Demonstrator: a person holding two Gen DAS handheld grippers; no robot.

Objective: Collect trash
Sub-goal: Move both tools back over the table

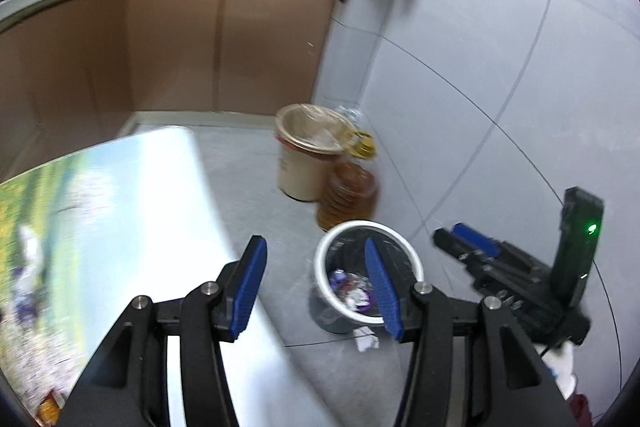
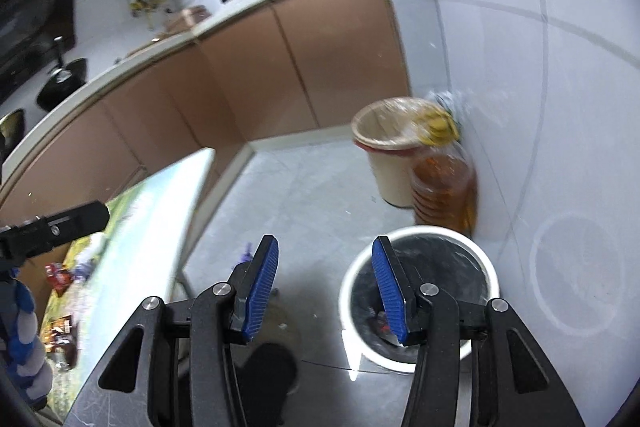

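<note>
Below me, the white-rimmed trash bin (image 1: 416, 259) stands upright beside the oil jug (image 1: 348, 195), crumpled wrappers (image 1: 352, 287) inside, one paper scrap (image 1: 366, 339) at its foot.

Bright indoor light, glare on table (image 1: 168, 187), heavy motion blur, possibly overexposed wall, fisheye-bent dark corners

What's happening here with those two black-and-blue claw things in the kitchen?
A person holds two tools over the kitchen floor to collect trash. The left tool and the right tool are both open and empty. Below them, a white-rimmed bin with a black liner already holds wrappers, and one crumpled scrap lies on the floor beside it. More litter remains on the table.
</note>
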